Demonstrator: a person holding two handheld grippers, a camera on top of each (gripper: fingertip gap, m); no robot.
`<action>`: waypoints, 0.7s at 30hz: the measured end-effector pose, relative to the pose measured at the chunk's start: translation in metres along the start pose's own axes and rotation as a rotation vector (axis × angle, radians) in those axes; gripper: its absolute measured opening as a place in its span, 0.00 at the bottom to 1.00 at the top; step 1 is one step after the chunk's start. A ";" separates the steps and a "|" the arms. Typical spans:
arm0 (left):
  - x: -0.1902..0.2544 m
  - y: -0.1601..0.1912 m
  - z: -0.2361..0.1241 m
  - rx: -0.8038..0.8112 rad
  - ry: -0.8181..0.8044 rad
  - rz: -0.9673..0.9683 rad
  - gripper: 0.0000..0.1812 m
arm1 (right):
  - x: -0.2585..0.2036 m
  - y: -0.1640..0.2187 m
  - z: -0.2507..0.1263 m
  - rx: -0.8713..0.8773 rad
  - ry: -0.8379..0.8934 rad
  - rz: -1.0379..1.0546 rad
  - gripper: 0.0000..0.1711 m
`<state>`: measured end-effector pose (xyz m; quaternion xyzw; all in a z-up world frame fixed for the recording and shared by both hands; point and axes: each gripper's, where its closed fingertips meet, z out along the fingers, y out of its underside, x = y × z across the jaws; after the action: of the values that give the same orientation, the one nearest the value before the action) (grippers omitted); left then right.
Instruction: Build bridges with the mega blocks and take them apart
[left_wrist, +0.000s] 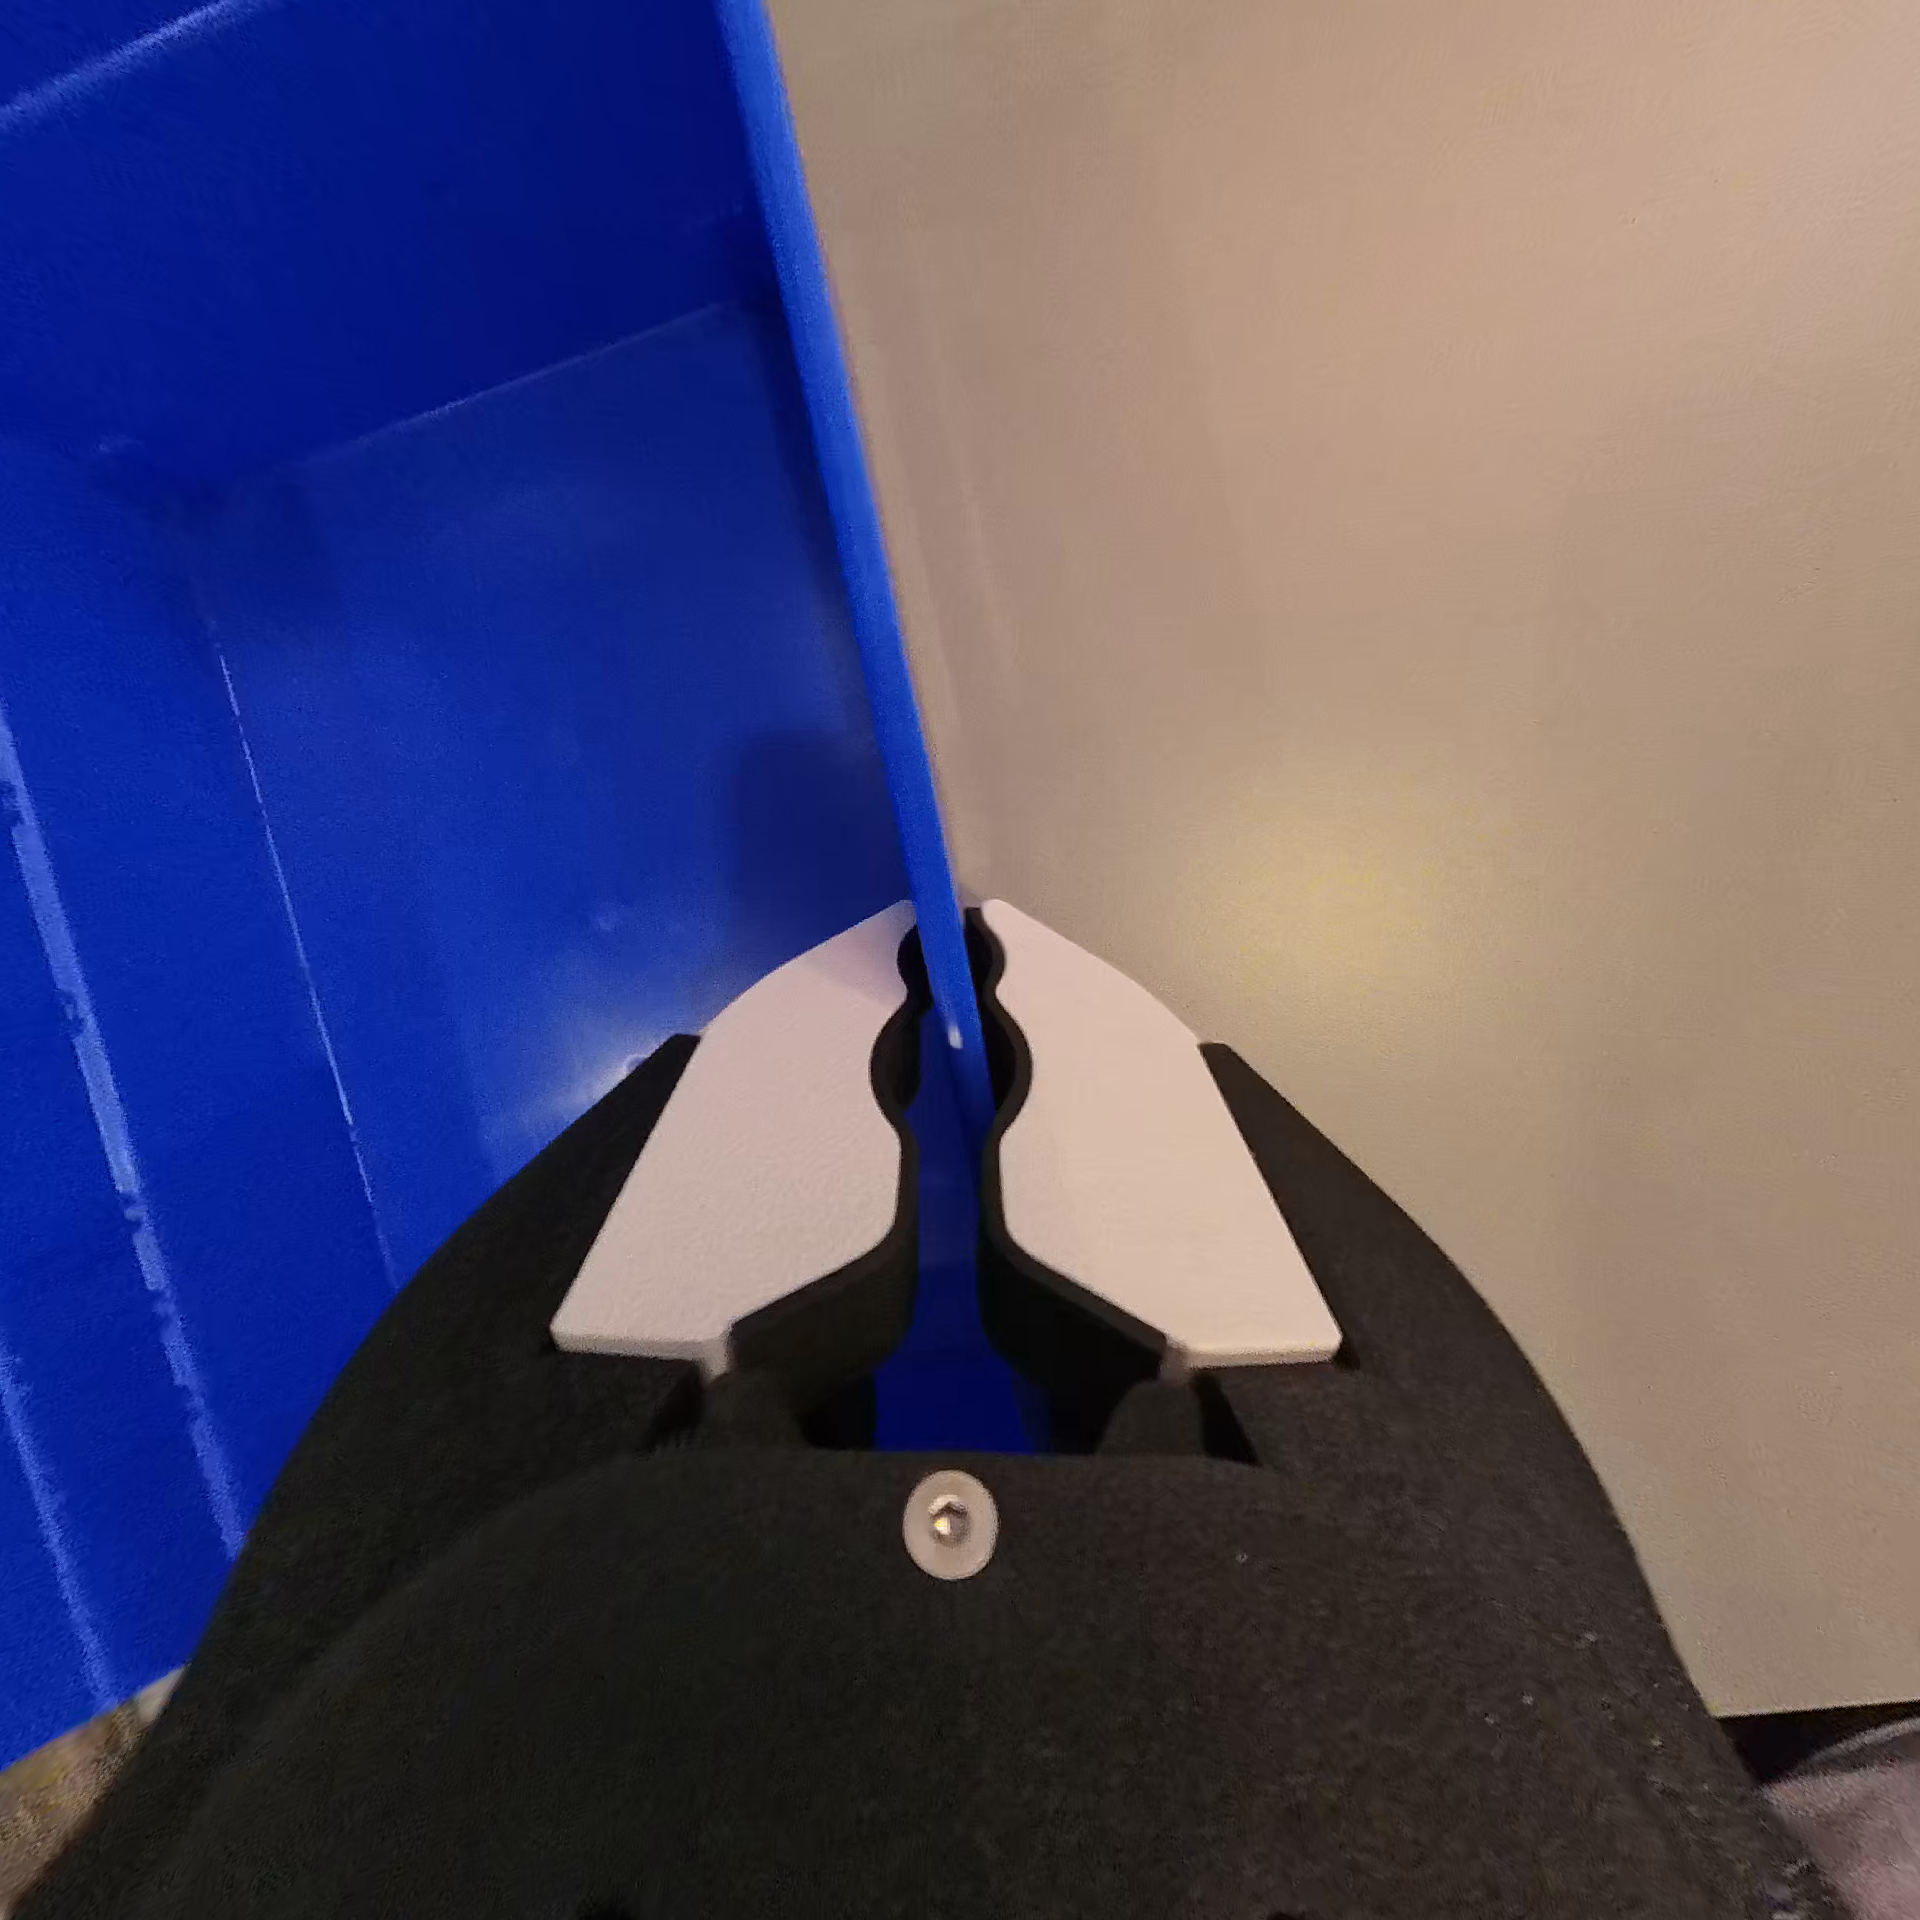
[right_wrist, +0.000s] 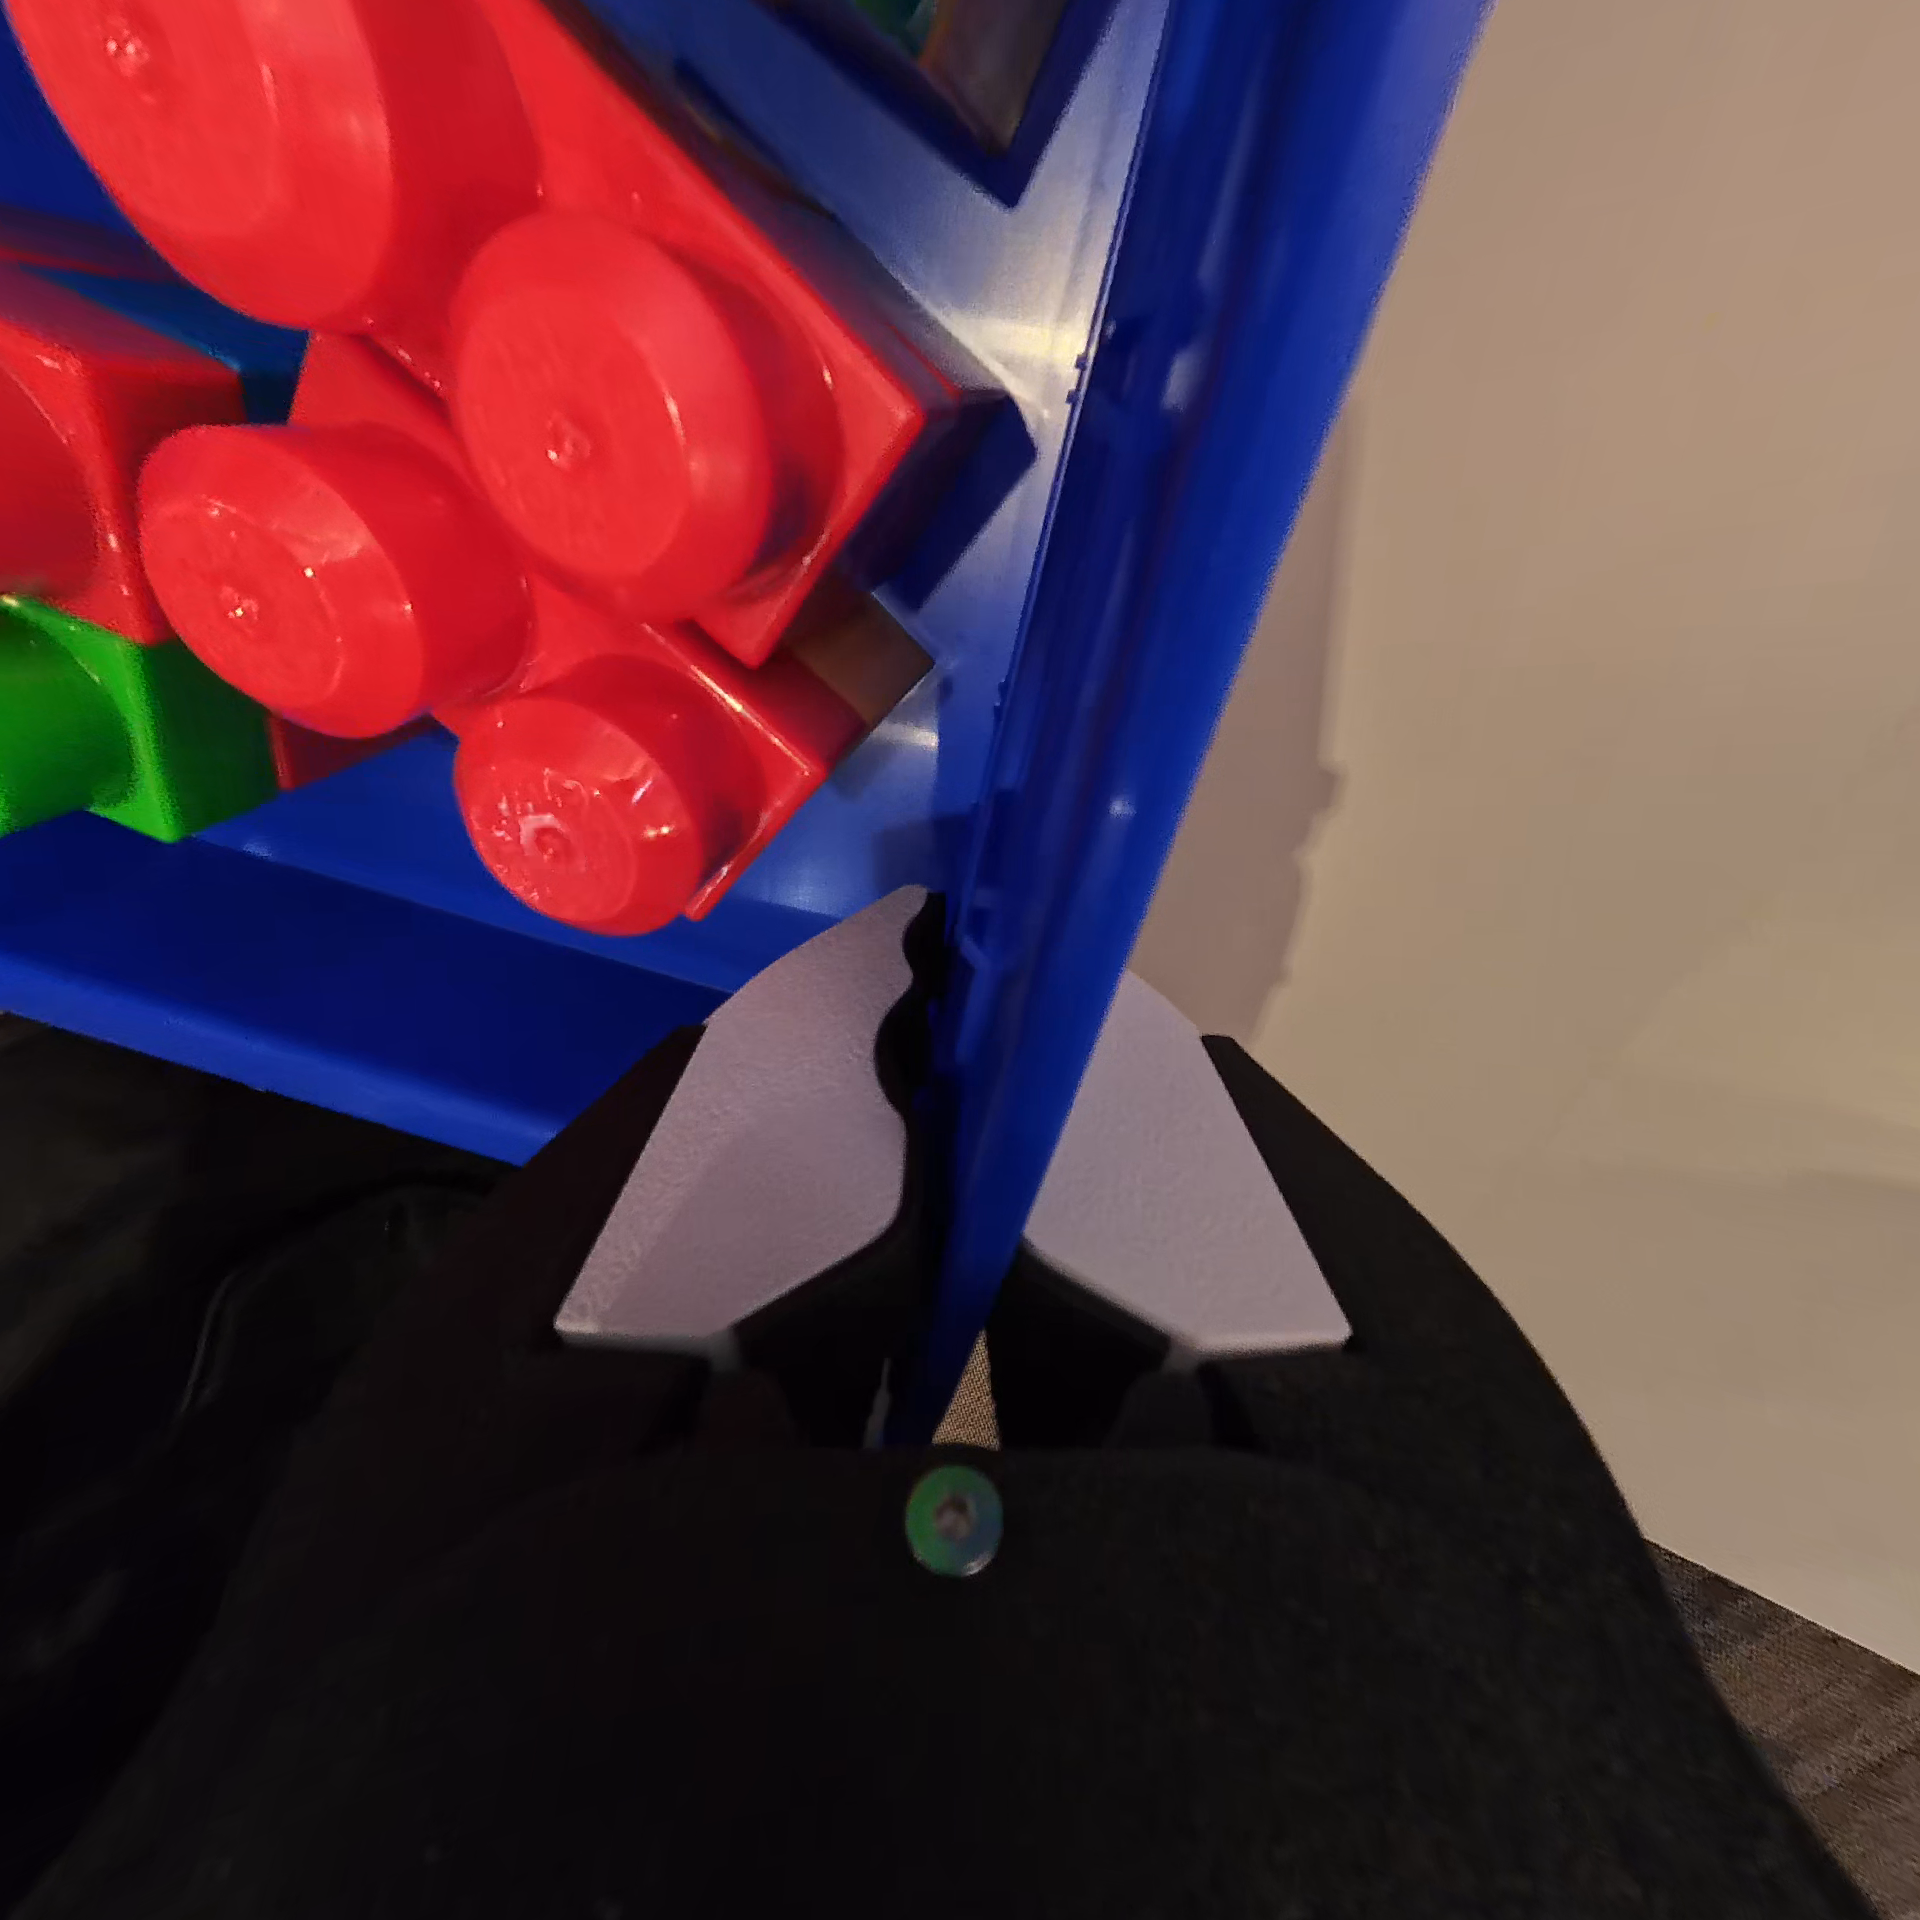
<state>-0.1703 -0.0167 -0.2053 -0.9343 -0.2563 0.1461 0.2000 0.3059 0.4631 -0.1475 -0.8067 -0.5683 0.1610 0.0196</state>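
A blue plastic bin (left_wrist: 436, 644) fills the left of the left wrist view, its inside bare there. My left gripper (left_wrist: 948, 935) is shut on the bin's thin side wall (left_wrist: 831, 416), which runs up from between the white fingers. In the right wrist view my right gripper (right_wrist: 966, 925) is shut on another wall of the bin (right_wrist: 1101, 665); the bin wall covers most of the right finger. Inside lie large red mega blocks (right_wrist: 582, 436) with round studs and a green block (right_wrist: 114, 727). The bin looks tilted in both views.
A plain beige wall (left_wrist: 1455, 623) stands behind the bin in both views. A strip of grey woven surface (right_wrist: 1808, 1683) shows at the lower right of the right wrist view. Dark fabric (right_wrist: 208, 1247) lies below the bin at the left.
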 end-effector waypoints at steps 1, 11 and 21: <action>0.006 -0.001 -0.001 0.009 0.019 -0.008 0.03 | 0.000 0.001 -0.001 0.003 -0.004 0.003 0.02; 0.081 -0.022 -0.003 0.011 0.065 0.054 0.03 | 0.006 0.011 -0.008 -0.010 -0.014 0.041 0.02; 0.157 -0.045 -0.005 0.029 0.142 0.026 0.06 | 0.004 0.018 0.000 -0.096 -0.012 0.045 0.02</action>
<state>-0.0575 0.1018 -0.2070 -0.9426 -0.2273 0.0855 0.2292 0.3233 0.4604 -0.1527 -0.8183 -0.5573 0.1385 -0.0263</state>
